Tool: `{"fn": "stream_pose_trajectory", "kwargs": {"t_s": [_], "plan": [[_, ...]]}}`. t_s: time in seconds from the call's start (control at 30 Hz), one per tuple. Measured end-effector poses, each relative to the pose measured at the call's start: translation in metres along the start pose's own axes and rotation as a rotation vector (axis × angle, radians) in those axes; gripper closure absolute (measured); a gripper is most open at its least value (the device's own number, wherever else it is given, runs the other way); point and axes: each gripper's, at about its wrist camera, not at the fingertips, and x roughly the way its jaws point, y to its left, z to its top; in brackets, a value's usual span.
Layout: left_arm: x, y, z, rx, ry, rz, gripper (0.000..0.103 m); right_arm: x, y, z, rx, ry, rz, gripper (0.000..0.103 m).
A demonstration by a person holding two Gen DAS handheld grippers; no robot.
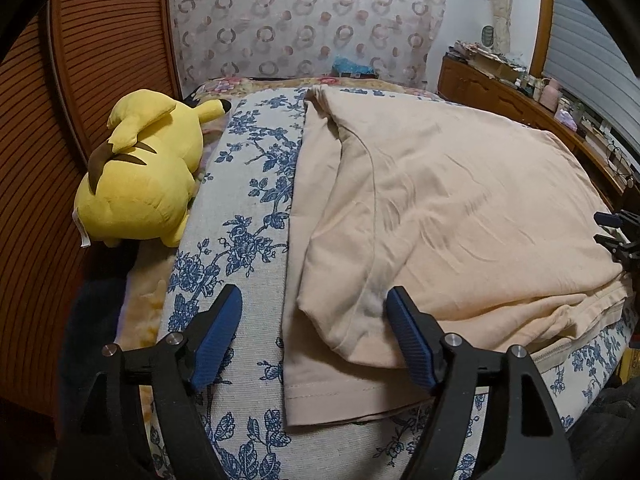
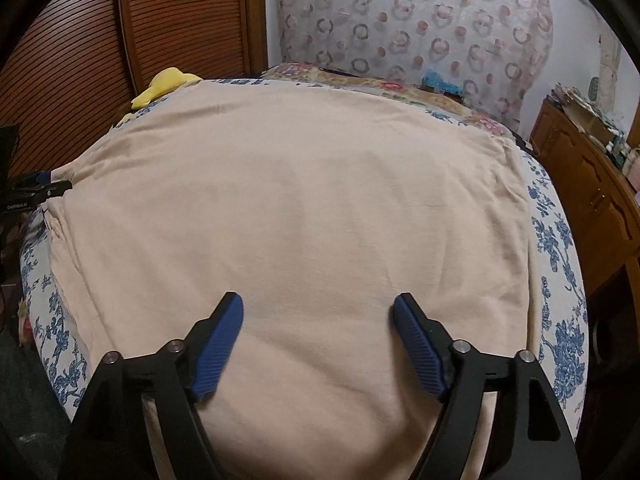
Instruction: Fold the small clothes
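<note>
A beige T-shirt [image 1: 460, 216] lies on the blue-floral cushion [image 1: 244, 184], with its left part and sleeve folded over onto the body. My left gripper [image 1: 314, 316] is open and empty, just above the shirt's near left edge. In the right wrist view the shirt [image 2: 300, 208] lies spread flat and fills the view. My right gripper [image 2: 318, 320] is open and empty, over the shirt's near part. The right gripper also shows at the right edge of the left wrist view [image 1: 618, 236], and the left gripper at the left edge of the right wrist view [image 2: 38, 186].
A yellow plush toy [image 1: 144, 176] lies left of the cushion, against a brown slatted wall [image 1: 80, 80]. A patterned headboard [image 1: 304, 20] stands at the back. A wooden dresser [image 1: 520, 104] with clutter runs along the right. A floral blanket [image 2: 360, 80] lies behind the shirt.
</note>
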Motion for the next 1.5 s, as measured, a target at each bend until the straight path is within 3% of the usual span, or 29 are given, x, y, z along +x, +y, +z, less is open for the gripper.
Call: {"fn": "stream_pose_trajectory", "kwargs": {"t_s": [0.17,0.43,0.9,1.07,1.5], "plan": [[-0.005,0.004,-0.003,-0.029,-0.007,-0.032,0.028,0.002,0.002,0.001,0.000,0.004,0.002,0.019],[-0.012,0.009,-0.009,-0.050,-0.016,-0.067,0.061,0.003,0.002,0.001,0.001,0.004,0.003,0.019],[-0.011,0.007,-0.009,-0.045,-0.020,-0.078,0.065,0.003,0.000,0.000,-0.002,0.005,0.006,0.019],[-0.010,0.003,-0.007,-0.037,-0.019,-0.114,0.096,0.003,0.000,0.000,-0.002,0.005,0.006,0.018],[-0.061,-0.022,0.025,-0.005,-0.223,-0.195,0.098,0.003,-0.001,0.000,-0.004,0.005,0.009,0.018]]}}
